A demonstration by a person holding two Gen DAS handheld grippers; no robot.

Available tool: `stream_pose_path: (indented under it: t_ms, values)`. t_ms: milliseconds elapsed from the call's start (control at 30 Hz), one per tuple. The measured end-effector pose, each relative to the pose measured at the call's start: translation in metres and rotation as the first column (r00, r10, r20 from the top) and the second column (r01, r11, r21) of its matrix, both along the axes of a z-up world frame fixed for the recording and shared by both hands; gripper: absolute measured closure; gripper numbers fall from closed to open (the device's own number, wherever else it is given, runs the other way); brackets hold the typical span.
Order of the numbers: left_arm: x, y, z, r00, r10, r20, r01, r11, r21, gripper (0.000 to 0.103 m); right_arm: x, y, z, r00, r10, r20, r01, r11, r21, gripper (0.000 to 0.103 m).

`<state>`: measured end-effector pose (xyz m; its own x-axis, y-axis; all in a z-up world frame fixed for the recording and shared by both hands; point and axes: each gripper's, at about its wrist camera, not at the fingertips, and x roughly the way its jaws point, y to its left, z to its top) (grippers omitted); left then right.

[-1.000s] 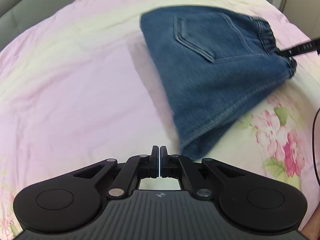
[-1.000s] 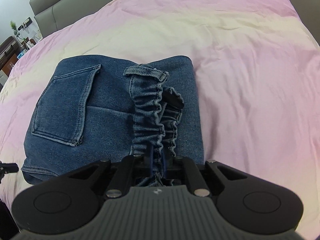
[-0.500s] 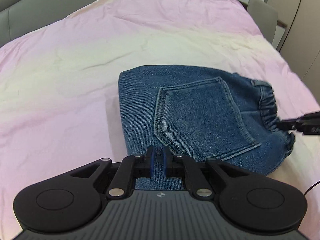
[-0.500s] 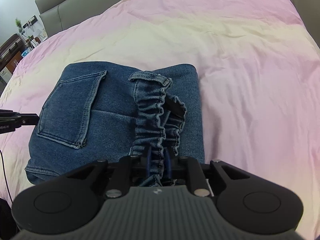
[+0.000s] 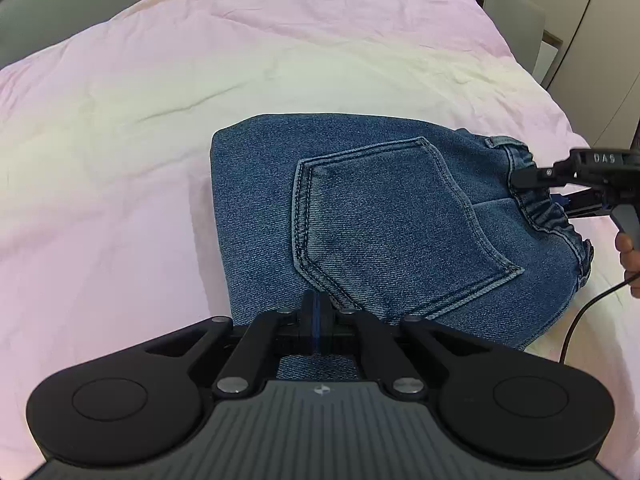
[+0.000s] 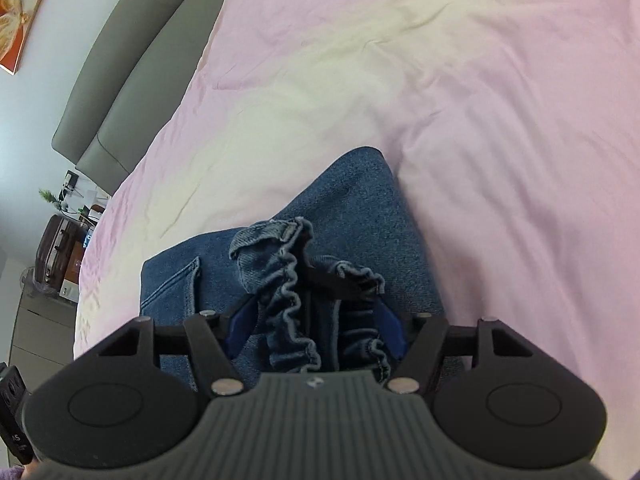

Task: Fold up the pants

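Observation:
The blue denim pants (image 5: 380,220) lie folded into a compact bundle on the pink bed cover (image 5: 160,100), back pocket up. My left gripper (image 5: 317,308) is shut, its tips on the near edge of the pants just below the pocket. My right gripper (image 6: 316,304) is open, its jaws spread on either side of the ruffled elastic waistband (image 6: 288,280), which lies loose between them. The right gripper also shows in the left wrist view (image 5: 560,188) at the waistband end of the pants.
A grey headboard (image 6: 132,68) runs along the bed's far side. A dresser with a suitcase and small items (image 6: 52,256) stands past the bed. A chair (image 5: 516,32) and cupboards stand beyond the far corner. A black cable (image 5: 580,316) trails at right.
My right gripper has opened and let go of the waistband. My left gripper has moved in over the pants' near edge and closed. The pants have settled on the bed.

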<state>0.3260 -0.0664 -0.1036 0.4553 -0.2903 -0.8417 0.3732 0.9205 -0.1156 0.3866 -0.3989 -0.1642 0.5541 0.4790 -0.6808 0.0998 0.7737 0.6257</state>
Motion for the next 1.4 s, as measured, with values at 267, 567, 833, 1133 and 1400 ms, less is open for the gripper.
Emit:
stream_pose_path:
  t_ms: [267,567,833,1133,1400]
  values:
    - [-0.005,0.003,0.012,0.999,0.011,0.041,-0.010,1.000,-0.018,0.103,-0.007,0.030,0.055,0.987,0.103,0.122,-0.082,0.983,-0.163,0.089]
    - [0.023,0.006,0.043,0.989,0.069,0.133,-0.055,0.993,-0.103,0.100,0.018,0.032,0.082,0.986,0.130,0.099,-0.090,0.938,-0.336,0.090]
    - [0.070,-0.007,0.020,0.983,0.092,0.158,-0.082,0.994,-0.068,0.100,0.025,0.018,0.027,0.997,0.078,0.021,-0.066,0.935,-0.348,0.088]
    - [0.116,-0.014,-0.036,0.988,0.153,0.004,-0.153,0.988,-0.009,0.100,0.033,0.012,0.014,0.993,0.118,0.004,-0.110,0.935,-0.336,0.085]
    - [0.068,-0.011,0.009,0.989,0.114,0.099,-0.115,0.993,0.002,0.096,0.019,0.030,0.043,0.987,0.150,0.047,-0.111,0.875,-0.471,0.063]
